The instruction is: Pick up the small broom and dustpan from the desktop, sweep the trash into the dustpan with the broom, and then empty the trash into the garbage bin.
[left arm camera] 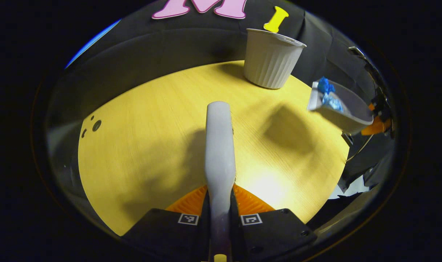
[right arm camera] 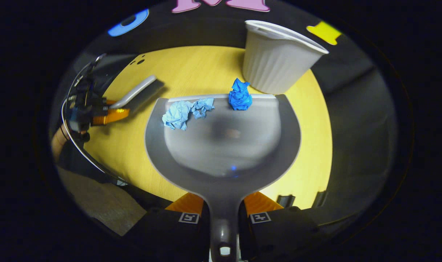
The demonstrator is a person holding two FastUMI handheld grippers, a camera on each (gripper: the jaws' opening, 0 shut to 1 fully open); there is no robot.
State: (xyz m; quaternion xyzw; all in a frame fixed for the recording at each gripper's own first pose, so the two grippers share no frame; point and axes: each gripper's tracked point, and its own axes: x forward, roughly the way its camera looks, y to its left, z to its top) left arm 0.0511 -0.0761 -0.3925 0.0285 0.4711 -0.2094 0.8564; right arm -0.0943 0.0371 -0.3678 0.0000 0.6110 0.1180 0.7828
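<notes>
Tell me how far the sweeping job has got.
Done: both tools are picked up and the blue paper scraps lie in the dustpan. In hand: the right gripper clamps the dustpan's handle, the left gripper the broom. Left: tipping the scraps into the white bin just ahead.

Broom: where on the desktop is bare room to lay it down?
The desktop lies bare from the holes near its left edge across to the broom. It is crowded at the far right, where the bin stands and the dustpan hangs.
</notes>
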